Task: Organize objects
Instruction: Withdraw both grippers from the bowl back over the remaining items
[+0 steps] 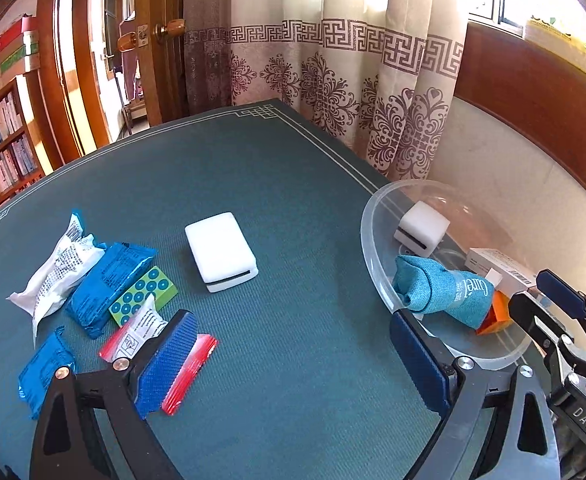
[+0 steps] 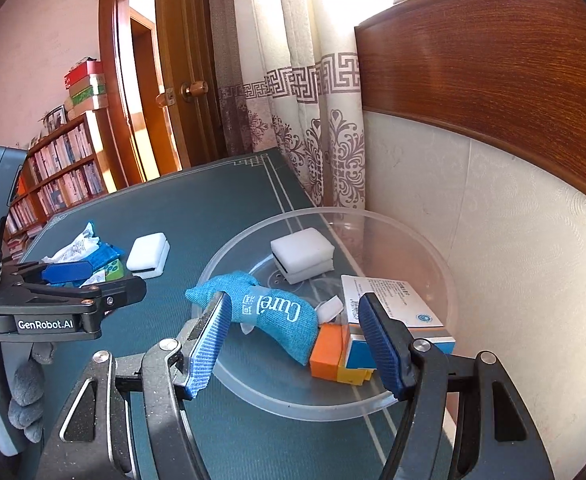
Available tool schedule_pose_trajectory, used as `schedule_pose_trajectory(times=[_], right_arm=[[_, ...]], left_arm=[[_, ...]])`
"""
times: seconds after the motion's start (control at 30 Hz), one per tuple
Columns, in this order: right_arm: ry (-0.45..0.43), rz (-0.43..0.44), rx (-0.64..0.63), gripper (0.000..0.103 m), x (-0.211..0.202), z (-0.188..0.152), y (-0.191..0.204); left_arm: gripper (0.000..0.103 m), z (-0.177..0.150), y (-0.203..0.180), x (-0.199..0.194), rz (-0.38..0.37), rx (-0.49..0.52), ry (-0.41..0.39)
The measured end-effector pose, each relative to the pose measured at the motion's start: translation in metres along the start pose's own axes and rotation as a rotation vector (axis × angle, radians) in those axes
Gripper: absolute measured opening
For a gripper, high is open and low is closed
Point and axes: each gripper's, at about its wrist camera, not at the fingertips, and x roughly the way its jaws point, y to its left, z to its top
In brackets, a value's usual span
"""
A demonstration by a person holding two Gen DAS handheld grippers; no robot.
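A clear plastic bowl (image 2: pixel 433 248) stands at the table's right edge. It holds a blue Curel pouch (image 2: pixel 277 312), a white sponge block (image 2: pixel 303 254), a white box (image 2: pixel 389 300) and an orange-yellow-blue box (image 2: pixel 337 354). My right gripper (image 2: pixel 293 344) is open above the bowl's near side, jaws either side of the pouch and box. My left gripper (image 1: pixel 293 360) is open and empty over the table; its left finger (image 1: pixel 169 360) is next to a red-edged packet (image 1: pixel 189 372). A second white block (image 1: pixel 221 252) lies on the mat.
Blue packets (image 1: pixel 109 288), a white wrapped packet (image 1: pixel 57 272) and a green dotted box (image 1: pixel 143 296) lie at the left of the green mat (image 1: pixel 293 184). The bowl also shows in the left wrist view (image 1: pixel 373 272). Curtain and wall stand behind the bowl.
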Motion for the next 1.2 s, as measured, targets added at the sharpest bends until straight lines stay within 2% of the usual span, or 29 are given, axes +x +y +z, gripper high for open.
schedule_pose_trajectory(times=[0.67, 1.2], right_arm=[[-0.003, 0.063, -0.027, 0.068, -0.009, -0.008, 0.052], [0.038, 0.128, -0.099, 0.071, -0.001, -0.014, 0.105]], left_arm=[[0.099, -0.038, 0.095, -0.01, 0.146, -0.104, 0.024], [0.103, -0.056, 0.164, -0.016, 0.249, -0.16, 0.028]])
